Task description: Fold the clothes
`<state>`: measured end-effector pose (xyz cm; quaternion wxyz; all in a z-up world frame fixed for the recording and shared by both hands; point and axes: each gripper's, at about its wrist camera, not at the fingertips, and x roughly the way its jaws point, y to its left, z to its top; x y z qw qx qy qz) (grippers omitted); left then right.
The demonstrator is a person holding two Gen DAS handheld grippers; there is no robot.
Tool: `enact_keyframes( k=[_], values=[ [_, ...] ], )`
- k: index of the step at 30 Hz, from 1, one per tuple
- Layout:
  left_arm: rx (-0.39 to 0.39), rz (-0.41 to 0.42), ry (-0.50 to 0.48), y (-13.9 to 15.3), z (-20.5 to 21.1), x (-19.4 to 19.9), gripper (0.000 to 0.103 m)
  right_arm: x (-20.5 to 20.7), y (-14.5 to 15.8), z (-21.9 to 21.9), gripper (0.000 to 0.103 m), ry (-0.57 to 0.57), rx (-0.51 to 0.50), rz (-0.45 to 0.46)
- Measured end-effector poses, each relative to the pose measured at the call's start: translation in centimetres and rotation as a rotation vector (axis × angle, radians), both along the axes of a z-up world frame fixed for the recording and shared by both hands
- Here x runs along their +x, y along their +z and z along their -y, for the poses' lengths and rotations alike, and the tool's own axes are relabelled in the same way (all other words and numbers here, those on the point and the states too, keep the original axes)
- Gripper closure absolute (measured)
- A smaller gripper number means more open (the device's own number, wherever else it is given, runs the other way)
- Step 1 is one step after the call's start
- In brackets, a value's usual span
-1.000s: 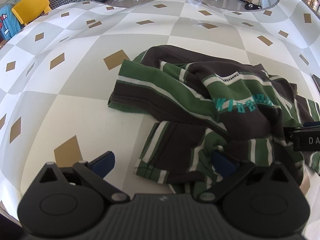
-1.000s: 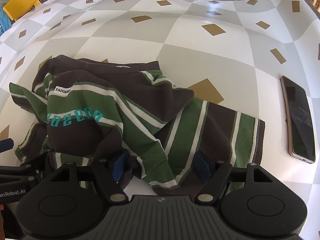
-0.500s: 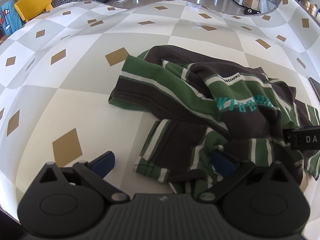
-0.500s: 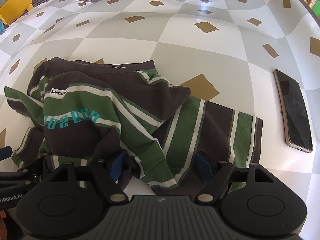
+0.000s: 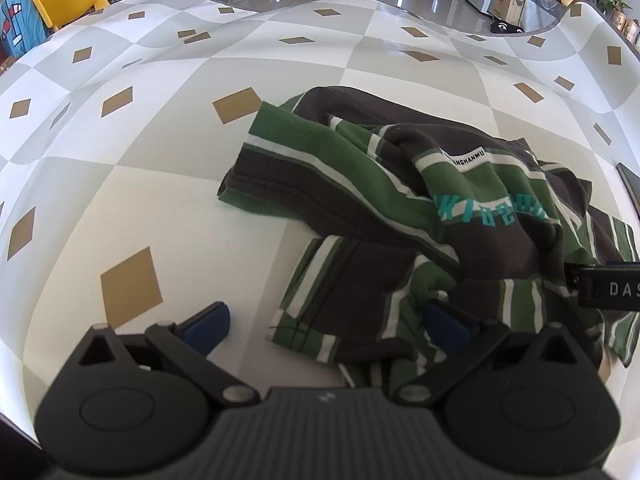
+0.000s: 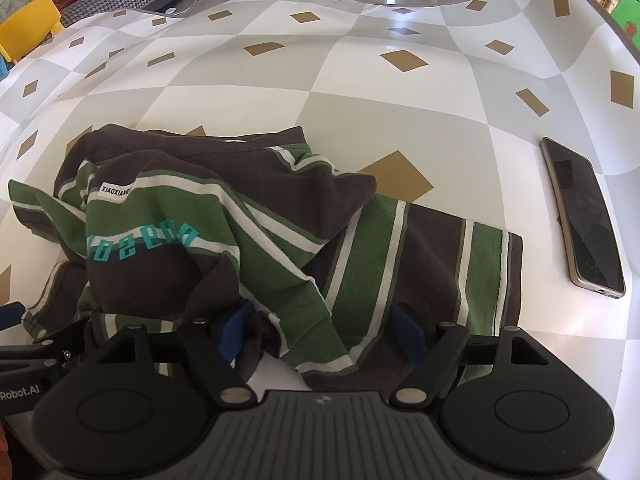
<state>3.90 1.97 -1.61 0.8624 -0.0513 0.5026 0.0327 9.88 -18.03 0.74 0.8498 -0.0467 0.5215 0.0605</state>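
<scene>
- Green-and-brown striped shirt [image 6: 224, 232] lies crumpled on the checked tabletop [image 6: 360, 80], unchanged over the last second.
- Left gripper [image 5: 324, 324] and right gripper [image 6: 322, 330] have edged closer, jaws wide, straddling its near hem.
- Folding not yet begun.

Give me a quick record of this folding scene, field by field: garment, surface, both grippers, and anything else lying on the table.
garment: green and brown striped shirt, crumpled in a heap, teal lettering and a white label showing
surface: table with checked cloth, gold diamonds on it
left gripper: open, low at the shirt's near edge, one blue pad against the fabric, the other over bare cloth
right gripper: open, jaws astride the shirt's near hem
other item: phone, screen dark, flat on the table to the right of the shirt, apart from it
folding: not yet done
</scene>
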Motion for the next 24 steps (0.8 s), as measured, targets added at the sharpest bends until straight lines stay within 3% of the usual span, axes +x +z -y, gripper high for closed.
enact_keyframes(
  k=[18,24],
  values=[
    [-0.002,0.003,0.007,0.0,0.0,-0.1,0.0,-0.5,-0.1,-0.3,0.028,-0.029,-0.006,0.021],
    [0.005,0.016,0.0,0.8,0.1,-0.2,0.0,-0.7,0.9,0.4,0.03,-0.08,0.034,0.02]
  ],
)
